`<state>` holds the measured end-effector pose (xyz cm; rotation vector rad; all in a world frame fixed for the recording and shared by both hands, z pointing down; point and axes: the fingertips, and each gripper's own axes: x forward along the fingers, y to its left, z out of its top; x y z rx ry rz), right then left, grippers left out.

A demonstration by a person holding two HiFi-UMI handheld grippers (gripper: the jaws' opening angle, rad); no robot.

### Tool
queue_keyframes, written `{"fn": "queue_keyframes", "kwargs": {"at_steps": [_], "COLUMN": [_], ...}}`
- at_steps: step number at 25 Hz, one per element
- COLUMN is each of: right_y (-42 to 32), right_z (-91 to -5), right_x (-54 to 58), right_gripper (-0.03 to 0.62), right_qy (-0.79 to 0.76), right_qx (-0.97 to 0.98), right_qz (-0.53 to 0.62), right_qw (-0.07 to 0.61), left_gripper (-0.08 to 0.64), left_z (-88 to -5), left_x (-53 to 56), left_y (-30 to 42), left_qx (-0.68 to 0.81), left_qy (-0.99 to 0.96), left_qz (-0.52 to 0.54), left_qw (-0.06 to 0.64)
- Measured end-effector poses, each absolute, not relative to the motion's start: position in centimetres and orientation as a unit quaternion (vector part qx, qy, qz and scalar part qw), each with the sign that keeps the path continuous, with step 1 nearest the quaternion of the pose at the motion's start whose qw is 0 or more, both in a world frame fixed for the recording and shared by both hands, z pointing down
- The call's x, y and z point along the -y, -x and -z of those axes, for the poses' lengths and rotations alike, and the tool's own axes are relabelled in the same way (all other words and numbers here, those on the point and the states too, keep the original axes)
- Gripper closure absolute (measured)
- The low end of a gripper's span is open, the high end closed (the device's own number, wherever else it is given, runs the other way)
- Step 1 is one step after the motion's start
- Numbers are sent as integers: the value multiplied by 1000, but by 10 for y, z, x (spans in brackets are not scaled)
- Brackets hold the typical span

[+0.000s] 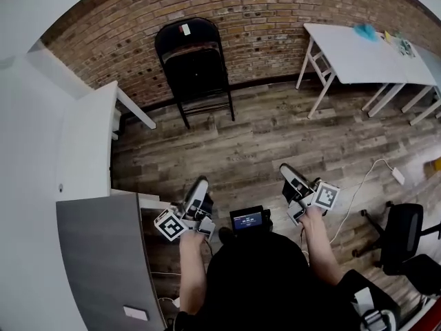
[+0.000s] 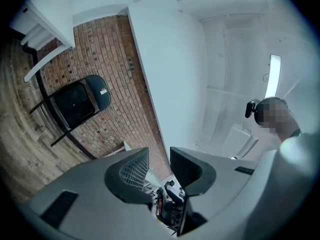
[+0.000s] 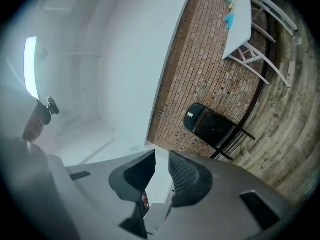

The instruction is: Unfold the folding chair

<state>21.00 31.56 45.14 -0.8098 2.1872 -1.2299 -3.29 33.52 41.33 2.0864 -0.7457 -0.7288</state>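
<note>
**Left gripper (image 1: 200, 185) and right gripper (image 1: 289, 172) empty, folding chair (image 1: 195, 67) folded at the far wall**

Both hand-held tongs sit low in front of the person, side by side, pointing ahead. Seen along its own jaws, the left gripper (image 2: 159, 156) is open with a clear gap and nothing in it. The right gripper (image 3: 161, 159) shows a narrower gap, also empty. Well ahead of both, the black folding chair stands folded flat and upright against the brick wall (image 1: 262, 19), its feet on the wood floor (image 1: 275, 143). A white table (image 1: 358, 54) stands to the chair's right.

Black top (image 1: 275, 285), grey marker-cubed tongs (image 1: 201, 183)
</note>
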Motion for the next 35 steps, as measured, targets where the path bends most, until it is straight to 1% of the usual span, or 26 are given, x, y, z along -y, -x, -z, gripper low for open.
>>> {"fn": "queue_keyframes", "kwargs": {"at_steps": [4,6,7,13,16,18,23,27,31,35], "right_y": [-225,-234,-239,-269,-281,-283,-277,-274,-268,-243], "right_z": [-456,-460,-461,-463,-460,-459,-463,-468,-464,-459], "right_x": [-314,-314,-314,-310,-307,-306,-304,-293,-265,-218], "right_gripper": [505,505,505,505,505,505,505,505,505,505], "right_qy": [292,288,286,278,278,278,280,296,314,319], "right_qx": [-797,-796,-796,-795,-796,-798,-799,-795,-797,-807], "right_qz": [456,459,459,461,456,452,454,459,452,440], "right_qw": [266,269,271,278,284,285,278,263,248,229], "left_gripper": [418,372,366,370,399,400,400,400,400,400], "left_z": [-417,-417,-417,-403,-398,-398,-405,-416,-427,-435], "left_x": [-331,-329,-330,-337,-342,-344,-333,-305,-267,-222], "left_y": [23,15,9,-26,-42,-46,-48,-41,-26,0], "left_qx": [314,314,312,306,305,307,311,303,297,287], "left_qy": [-818,-816,-817,-843,-860,-865,-868,-857,-846,-842], "left_qz": [279,279,280,250,228,221,212,236,255,272], "left_qw": [394,396,397,364,341,329,325,343,362,367]}}
